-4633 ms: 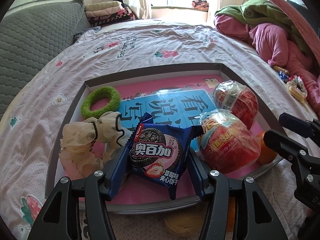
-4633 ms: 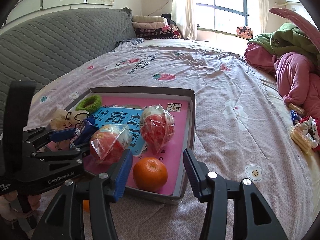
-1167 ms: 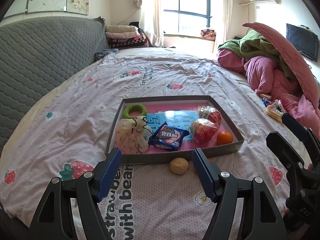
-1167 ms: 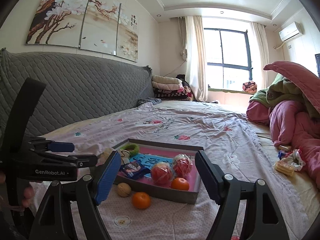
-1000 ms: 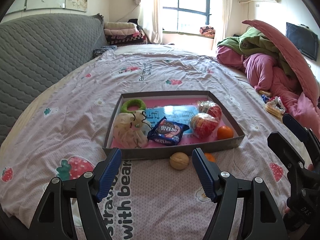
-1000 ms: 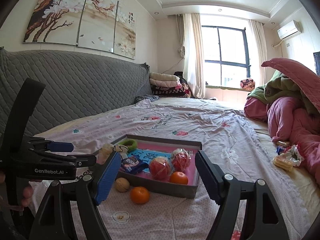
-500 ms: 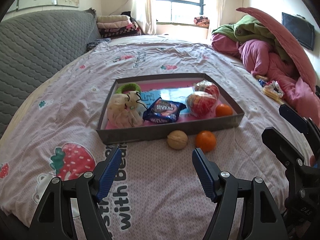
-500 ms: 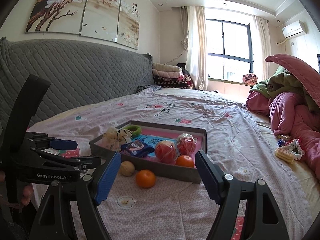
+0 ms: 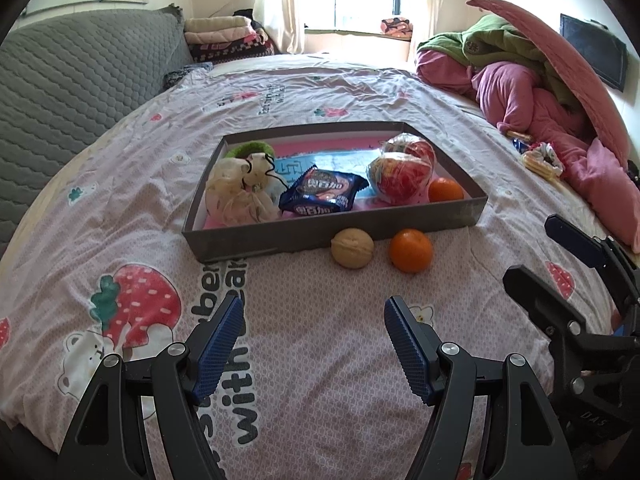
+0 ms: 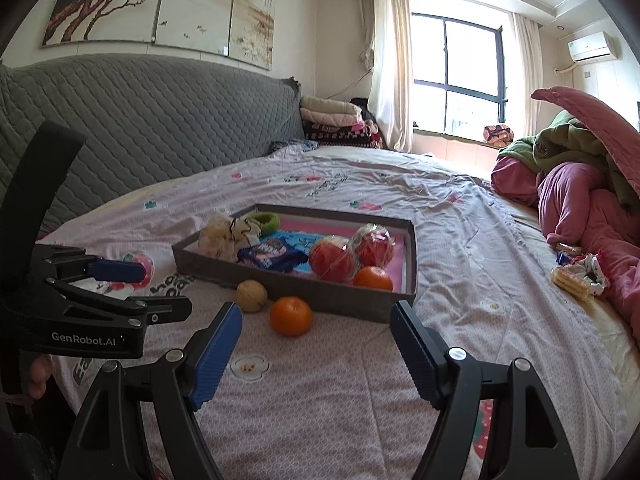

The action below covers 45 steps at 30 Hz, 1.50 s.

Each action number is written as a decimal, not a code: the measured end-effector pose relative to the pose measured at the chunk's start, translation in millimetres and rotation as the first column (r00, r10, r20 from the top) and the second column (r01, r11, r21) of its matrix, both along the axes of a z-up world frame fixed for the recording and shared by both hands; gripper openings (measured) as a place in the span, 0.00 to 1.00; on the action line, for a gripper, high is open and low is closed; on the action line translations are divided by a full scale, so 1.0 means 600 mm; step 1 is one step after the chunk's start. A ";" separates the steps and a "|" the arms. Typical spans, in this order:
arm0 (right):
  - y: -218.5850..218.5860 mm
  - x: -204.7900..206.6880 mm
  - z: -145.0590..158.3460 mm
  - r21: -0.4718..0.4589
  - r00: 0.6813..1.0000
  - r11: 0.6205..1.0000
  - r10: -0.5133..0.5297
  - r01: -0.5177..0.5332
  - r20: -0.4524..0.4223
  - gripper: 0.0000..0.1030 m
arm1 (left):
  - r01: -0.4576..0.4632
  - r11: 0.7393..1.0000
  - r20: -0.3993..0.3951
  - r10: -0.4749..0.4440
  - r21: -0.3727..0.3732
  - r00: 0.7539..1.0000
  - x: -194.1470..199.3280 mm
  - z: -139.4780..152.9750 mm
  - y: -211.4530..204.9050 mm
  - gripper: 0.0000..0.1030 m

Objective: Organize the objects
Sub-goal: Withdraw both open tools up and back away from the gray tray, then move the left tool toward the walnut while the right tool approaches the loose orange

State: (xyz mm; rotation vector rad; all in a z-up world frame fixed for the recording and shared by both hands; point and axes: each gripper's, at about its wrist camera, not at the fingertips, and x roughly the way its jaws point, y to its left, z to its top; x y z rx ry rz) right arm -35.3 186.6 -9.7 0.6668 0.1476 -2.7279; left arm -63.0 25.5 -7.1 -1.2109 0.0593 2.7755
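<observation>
A grey shallow box [image 9: 280, 240] [image 10: 320, 292] lies on the bed. Inside it are a blue cookie packet [image 9: 322, 194] [image 10: 272, 256], a cream cloth pouch [image 9: 236, 192], a green ring [image 9: 250, 148], two wrapped red fruits [image 9: 400, 172] [image 10: 348, 256] and an orange [image 9: 446, 190] [image 10: 373, 278]. On the sheet just in front of the box sit a walnut [image 9: 352, 248] [image 10: 251, 296] and a second orange [image 9: 411, 250] [image 10: 291, 316]. My left gripper [image 9: 314, 320] is open and empty, short of the walnut. Open and empty too, my right gripper [image 10: 316, 332] hangs near the loose orange.
The bed sheet [image 9: 320, 360] is pink with strawberry prints. A grey quilted headboard [image 10: 140, 128] runs along the left. Pink and green bedding [image 9: 540, 80] is piled at the right, with small snack packets [image 10: 576, 276] beside it. Folded blankets [image 10: 332, 120] are stacked by the window.
Earlier the left gripper held the blue cookie packet over the box; the packet now lies in it. Both grippers have drawn back and sunk lower, tilting down toward the walnut and loose orange.
</observation>
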 end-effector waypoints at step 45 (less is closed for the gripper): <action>-0.044 -0.053 -0.104 0.093 0.967 0.995 0.002 -0.026 0.255 0.74 | 0.034 0.999 0.121 -0.037 0.028 0.992 -0.032 -0.092 -0.006 0.72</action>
